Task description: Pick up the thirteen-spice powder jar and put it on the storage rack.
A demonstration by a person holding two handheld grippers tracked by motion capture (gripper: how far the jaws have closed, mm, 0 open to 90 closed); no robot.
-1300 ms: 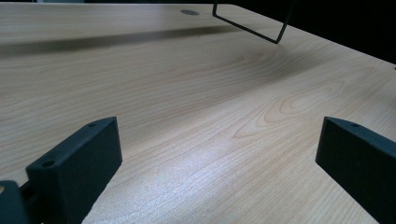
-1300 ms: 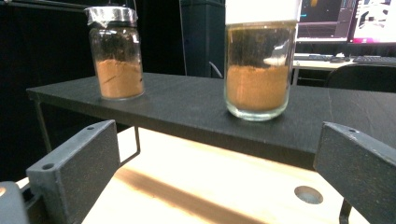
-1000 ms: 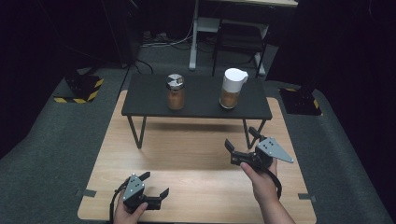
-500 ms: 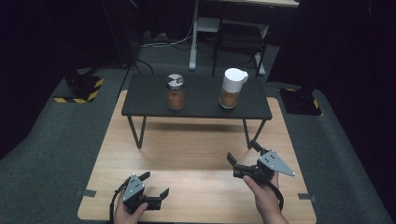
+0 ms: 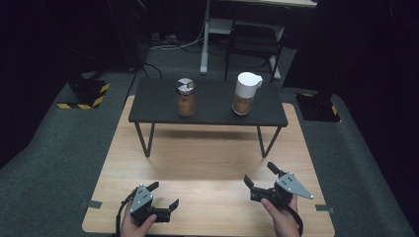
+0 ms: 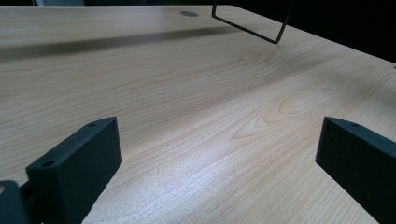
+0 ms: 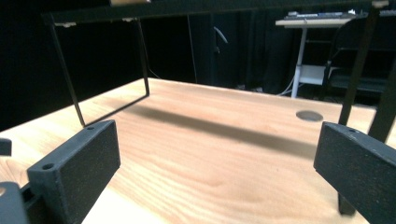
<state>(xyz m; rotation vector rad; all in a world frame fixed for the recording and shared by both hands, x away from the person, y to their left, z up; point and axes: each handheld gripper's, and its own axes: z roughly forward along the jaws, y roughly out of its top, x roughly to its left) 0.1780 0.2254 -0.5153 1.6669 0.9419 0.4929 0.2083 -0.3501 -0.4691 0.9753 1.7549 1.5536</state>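
Both the left tool (image 5: pixel 165 195) and the right tool (image 5: pixel 260 175) rest spread apart and empty, well short of the two jars (image 5: pixel 186 97) on the black stand (image 5: pixel 148 104).

Shelf (image 5: pixel 207 114) at table (image 5: pixel 207 163) rear w/ shaker (image 5: pixel 186 98) left, jug (image 5: pixel 245 94) right.

Wooden table (image 5: pixel 207 158) bears black stand (image 5: pixel 207 106); two jars (image 5: pixel 186 97) atop
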